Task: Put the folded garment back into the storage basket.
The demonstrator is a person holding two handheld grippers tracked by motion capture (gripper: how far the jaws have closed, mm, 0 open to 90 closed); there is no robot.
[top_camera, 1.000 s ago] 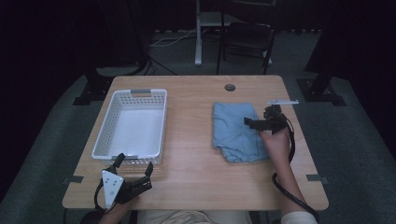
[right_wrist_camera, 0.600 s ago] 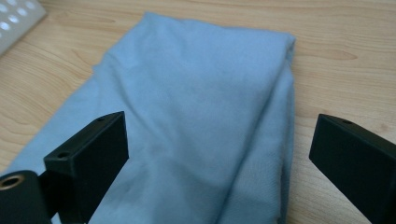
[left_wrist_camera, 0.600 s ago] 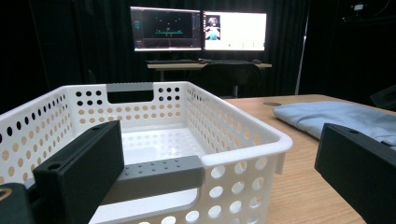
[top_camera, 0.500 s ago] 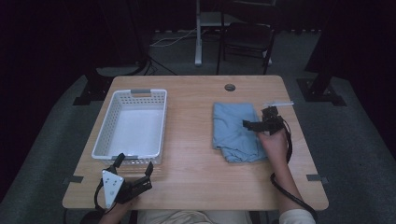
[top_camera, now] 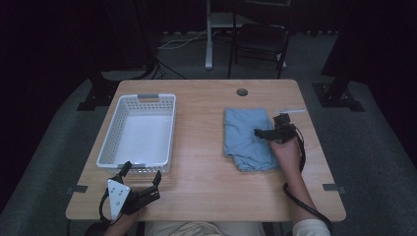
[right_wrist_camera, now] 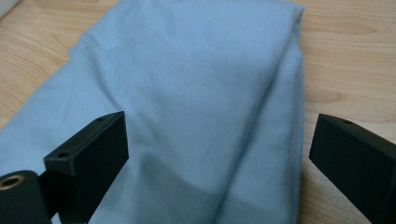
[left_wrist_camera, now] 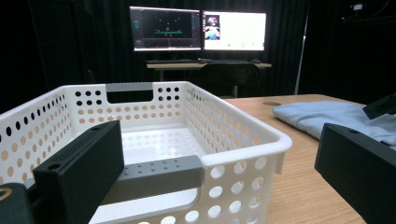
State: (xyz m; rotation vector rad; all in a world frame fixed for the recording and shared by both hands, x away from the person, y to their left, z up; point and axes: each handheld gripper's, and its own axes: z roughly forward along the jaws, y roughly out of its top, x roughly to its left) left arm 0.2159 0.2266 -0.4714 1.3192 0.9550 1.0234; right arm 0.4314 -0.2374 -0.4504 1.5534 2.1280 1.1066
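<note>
A folded light-blue cloth lies on the right half of the wooden table. My right gripper hovers over the cloth's right edge, jaws open and pointing left. In the right gripper view the gripper stands wide open just above the cloth, with nothing held. A white perforated basket stands empty on the left half. My left gripper rests open near the front edge, aimed at the basket's near wall. The left gripper view shows the left gripper, the basket and the cloth.
A round cable hole sits at the table's back middle. A thin white strip lies just behind the right gripper. A chair stands beyond the table. Two lit monitors on a desk show far behind.
My right gripper has shifted slightly left and toward the person, further over the cloth's right edge. The left gripper, basket and cloth have stayed put.
</note>
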